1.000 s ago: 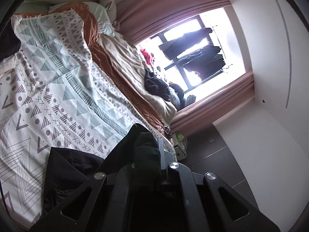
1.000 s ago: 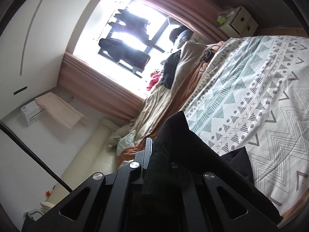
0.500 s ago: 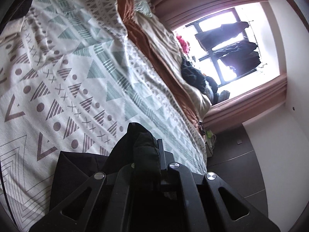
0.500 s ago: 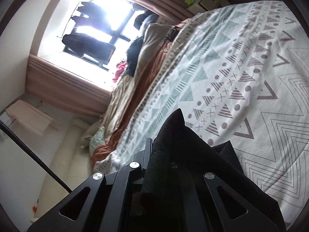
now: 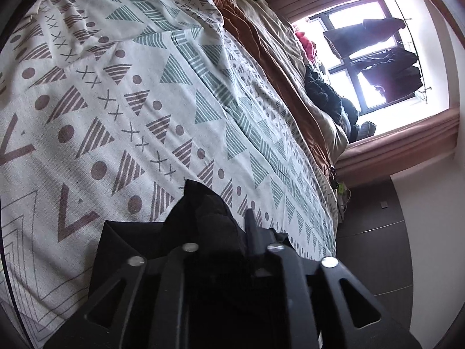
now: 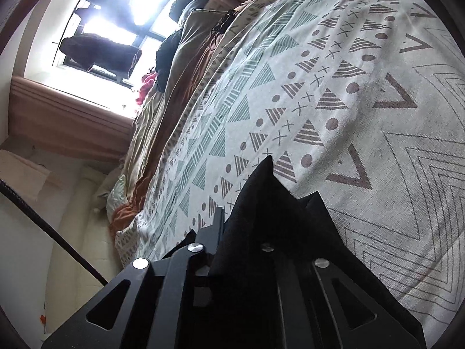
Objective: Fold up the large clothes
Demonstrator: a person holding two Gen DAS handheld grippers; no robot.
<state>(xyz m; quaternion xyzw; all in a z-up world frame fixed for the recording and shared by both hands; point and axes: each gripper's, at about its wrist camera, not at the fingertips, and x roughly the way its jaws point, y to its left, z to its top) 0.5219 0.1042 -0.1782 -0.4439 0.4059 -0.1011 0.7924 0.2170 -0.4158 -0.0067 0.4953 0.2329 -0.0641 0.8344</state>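
black garment [image 5: 209,218] bunches between the left tongs [image 5: 221,226], whose jaws are opening around it. the same black cloth [image 6: 261,203] rises in a peak between the right tongs [image 6: 241,221], also opening. past both, its loose part lies on the patterned bedspread [image 5: 116,93]; farther off, a rumpled brown blanket [image 5: 261,43] and window [image 5: 363,58].

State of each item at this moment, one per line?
Left gripper: jaws opening, black garment bunched between them.
Right gripper: jaws opening, a peak of the same garment between them.
Patterned bedspread: spread over the bed, lightly creased.
Curtains: drawn open.
Clothes at the window: hanging.
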